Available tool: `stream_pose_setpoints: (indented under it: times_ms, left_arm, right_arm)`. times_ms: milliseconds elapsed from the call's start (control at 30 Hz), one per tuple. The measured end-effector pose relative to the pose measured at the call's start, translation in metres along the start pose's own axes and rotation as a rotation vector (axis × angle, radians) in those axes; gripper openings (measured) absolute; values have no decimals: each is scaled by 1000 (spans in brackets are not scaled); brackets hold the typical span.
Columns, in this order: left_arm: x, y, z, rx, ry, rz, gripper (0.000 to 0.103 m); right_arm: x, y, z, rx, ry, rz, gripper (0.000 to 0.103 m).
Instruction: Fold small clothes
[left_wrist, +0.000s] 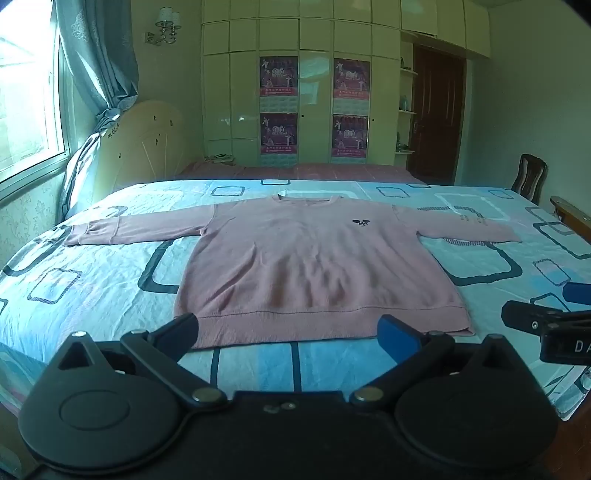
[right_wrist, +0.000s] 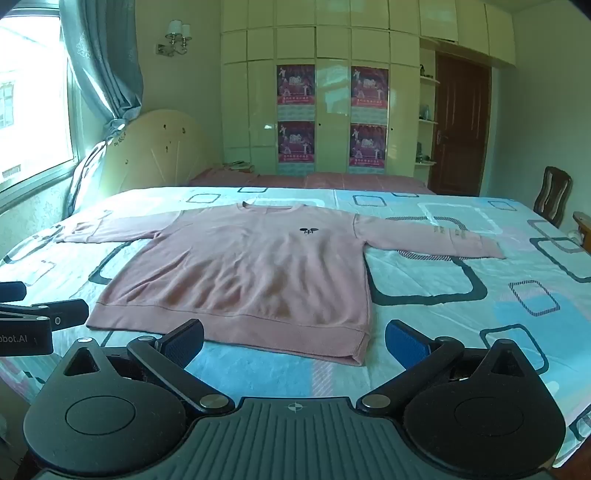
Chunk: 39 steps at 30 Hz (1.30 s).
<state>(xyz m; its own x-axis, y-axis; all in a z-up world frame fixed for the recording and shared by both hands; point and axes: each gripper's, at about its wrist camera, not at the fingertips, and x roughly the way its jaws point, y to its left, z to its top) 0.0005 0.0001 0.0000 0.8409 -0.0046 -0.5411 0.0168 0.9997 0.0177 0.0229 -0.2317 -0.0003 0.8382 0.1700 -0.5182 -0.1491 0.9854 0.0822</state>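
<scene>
A pink long-sleeved sweater (left_wrist: 314, 266) lies flat on the bed, front up, both sleeves spread out sideways and the hem toward me; it also shows in the right wrist view (right_wrist: 251, 273). My left gripper (left_wrist: 291, 332) is open and empty, hovering just before the hem's middle. My right gripper (right_wrist: 295, 341) is open and empty, near the hem's right corner. The right gripper shows at the right edge of the left wrist view (left_wrist: 550, 321); the left gripper shows at the left edge of the right wrist view (right_wrist: 37, 317).
The bed has a blue and white sheet with square patterns (left_wrist: 92, 280). A window with curtains (left_wrist: 99, 55) is at left, a wardrobe (left_wrist: 306, 92) behind, a door (left_wrist: 436, 118) and a wooden chair (left_wrist: 532, 177) at right.
</scene>
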Motion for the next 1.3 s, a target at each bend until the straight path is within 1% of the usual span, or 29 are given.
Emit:
stream_pose_setpoints:
  times_ms: [700, 1300]
  left_arm:
    - [1, 2, -4, 1, -15, 4, 102]
    - [-3, 2, 0, -3, -22, 5, 102]
  right_arm:
    - [2, 6, -1, -7, -2, 5, 103]
    - [-1, 5, 1, -8, -8, 3, 103]
